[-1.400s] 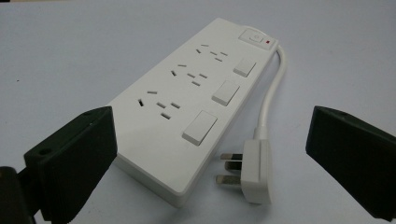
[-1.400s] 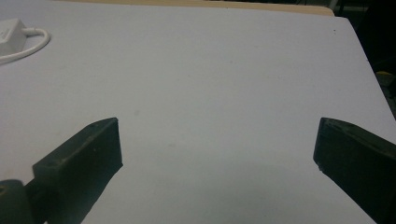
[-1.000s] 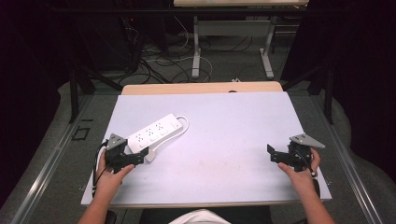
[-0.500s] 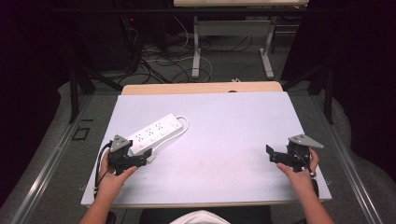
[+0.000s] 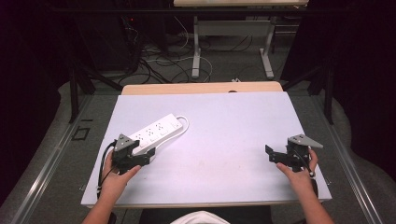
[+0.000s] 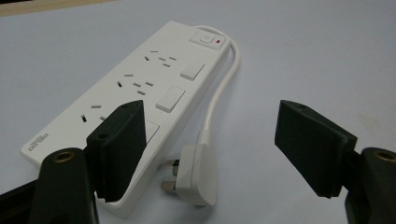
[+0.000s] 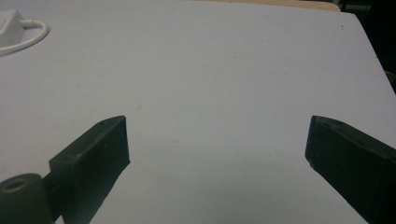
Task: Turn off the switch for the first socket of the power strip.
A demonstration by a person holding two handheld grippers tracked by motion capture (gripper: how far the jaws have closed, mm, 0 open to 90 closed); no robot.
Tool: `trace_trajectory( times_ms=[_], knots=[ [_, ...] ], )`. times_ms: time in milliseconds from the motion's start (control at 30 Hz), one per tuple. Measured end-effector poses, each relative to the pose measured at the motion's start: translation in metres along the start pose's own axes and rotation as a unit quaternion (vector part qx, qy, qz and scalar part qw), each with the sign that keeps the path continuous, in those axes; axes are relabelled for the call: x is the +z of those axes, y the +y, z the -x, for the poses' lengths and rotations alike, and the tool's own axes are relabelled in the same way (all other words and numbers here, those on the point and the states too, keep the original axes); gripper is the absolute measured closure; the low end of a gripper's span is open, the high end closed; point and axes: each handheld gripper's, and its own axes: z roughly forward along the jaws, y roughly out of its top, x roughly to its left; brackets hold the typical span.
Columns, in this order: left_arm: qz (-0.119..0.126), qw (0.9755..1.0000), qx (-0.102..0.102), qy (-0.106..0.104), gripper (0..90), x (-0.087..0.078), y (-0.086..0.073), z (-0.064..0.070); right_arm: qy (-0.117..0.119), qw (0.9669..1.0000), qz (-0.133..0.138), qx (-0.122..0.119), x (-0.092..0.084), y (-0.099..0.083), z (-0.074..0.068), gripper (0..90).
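white plug (image 6: 196, 173) lies loose on the table (image 5: 224, 126) beside the power strip (image 5: 156, 131), about 9 o'clock on the mat. left gripper (image 6: 210, 144) brackets it, jaws just closing, not yet pinching. right gripper (image 5: 275, 155) idles agape at 4 o'clock. grasp pending, plugging-in undone.

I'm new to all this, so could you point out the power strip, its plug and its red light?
power strip (image 6: 135, 88), left gripper view, on its top face.
plug (image 6: 198, 175), left gripper view, on its white body.
red light (image 6: 219, 43), left gripper view, on the switch.
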Motion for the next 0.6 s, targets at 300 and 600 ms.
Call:
trace_trajectory(
  times_ms=[300,600],
  knots=[
    [-0.011,0.9999,0.002,-0.007,26.2,0.002,0.008,0.001,0.005,1.0,-0.005,0.002,0.002,0.0,-0.003,6.5],
    [-0.022,0.9994,-0.011,-0.023,27.8,0.003,0.015,0.001,0.005,1.0,-0.007,0.005,0.004,-0.001,-0.003,6.8]
  ],
)
